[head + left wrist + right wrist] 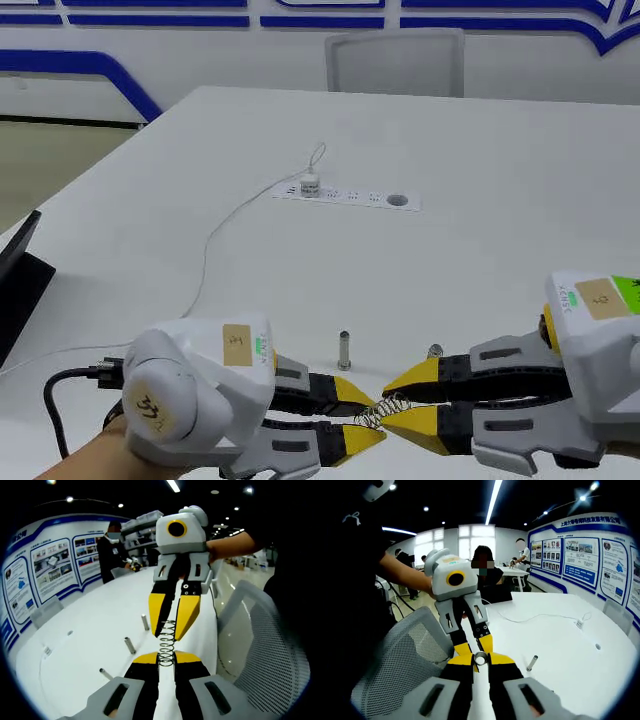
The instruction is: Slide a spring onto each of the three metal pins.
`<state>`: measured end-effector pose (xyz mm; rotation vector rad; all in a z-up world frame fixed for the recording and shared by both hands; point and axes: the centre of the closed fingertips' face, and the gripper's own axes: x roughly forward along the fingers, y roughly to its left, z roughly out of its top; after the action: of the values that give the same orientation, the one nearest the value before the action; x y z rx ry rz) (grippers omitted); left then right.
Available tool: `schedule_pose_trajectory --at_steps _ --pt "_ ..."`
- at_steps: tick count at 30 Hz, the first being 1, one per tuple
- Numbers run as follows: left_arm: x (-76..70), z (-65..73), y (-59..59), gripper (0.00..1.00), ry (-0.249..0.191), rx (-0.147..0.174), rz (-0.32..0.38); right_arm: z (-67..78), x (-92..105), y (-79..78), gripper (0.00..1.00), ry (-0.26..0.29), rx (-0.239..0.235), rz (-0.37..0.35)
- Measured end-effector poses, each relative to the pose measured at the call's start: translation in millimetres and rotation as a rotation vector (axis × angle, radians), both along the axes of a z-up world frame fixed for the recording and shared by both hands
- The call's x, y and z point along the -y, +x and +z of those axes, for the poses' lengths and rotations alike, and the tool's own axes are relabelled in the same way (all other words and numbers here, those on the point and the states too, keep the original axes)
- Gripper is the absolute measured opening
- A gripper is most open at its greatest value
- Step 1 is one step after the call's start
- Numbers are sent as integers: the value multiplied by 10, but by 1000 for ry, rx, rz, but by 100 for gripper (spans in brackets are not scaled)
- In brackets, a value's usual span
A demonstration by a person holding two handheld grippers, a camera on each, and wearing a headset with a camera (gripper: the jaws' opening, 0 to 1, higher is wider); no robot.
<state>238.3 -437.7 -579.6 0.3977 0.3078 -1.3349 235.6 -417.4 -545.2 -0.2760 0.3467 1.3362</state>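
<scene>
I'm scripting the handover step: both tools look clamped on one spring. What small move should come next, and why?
Probably open the left tool and let go. It and the right tool pinch opposite ends of the same spring, while the nearest pin stands bare; one tool alone would have to tip the spring upright over it.

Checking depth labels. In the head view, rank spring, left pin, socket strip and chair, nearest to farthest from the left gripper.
1. spring, held in the left gripper's jaws.
2. left pin, upright just beyond the jaws.
3. socket strip, farther out, near the centre.
4. chair, farthest, at the far side.
</scene>
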Motion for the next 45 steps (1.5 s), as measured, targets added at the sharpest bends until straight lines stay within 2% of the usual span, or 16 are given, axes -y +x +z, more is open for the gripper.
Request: schedule_pose_trajectory --at_steps 2,11,14,16,19,26,29,33,35,42,45 --pt "12 20 -11 10 -21 -10 6 34 -27 9 11 27 -20 -13" --pt "-46 -13 36 11 -44 -46 76 -17 -71 52 10 8 -36 -40" --pt "-80 -40 56 12 -40 -52 92 -26 -90 83 11 1 -36 -47" --pt "-131 -81 74 17 -24 -60 109 -13 -93 113 11 -4 -29 -50" --pt "-208 -108 105 27 -25 -79 140 18 -96 151 11 -2 -24 -55" --pt "-422 -153 191 39 -61 -119 233 -5 -91 236 11 -26 -11 -69" --pt "-499 -157 211 45 -78 -113 263 -25 -88 267 11 -42 -2 -66" --pt "-579 -127 240 56 -132 -118 313 -48 -67 376 11 -59 -2 -90" --pt "-627 -132 253 59 -149 -131 334 -56 -56 441 11 -70 2 -102" --pt "-761 -229 240 70 -135 -152 362 -77 -33 693 11 -95 11 -151" --pt "-788 -243 255 74 -157 -158 399 -100 -28 799 11 -116 26 -169"
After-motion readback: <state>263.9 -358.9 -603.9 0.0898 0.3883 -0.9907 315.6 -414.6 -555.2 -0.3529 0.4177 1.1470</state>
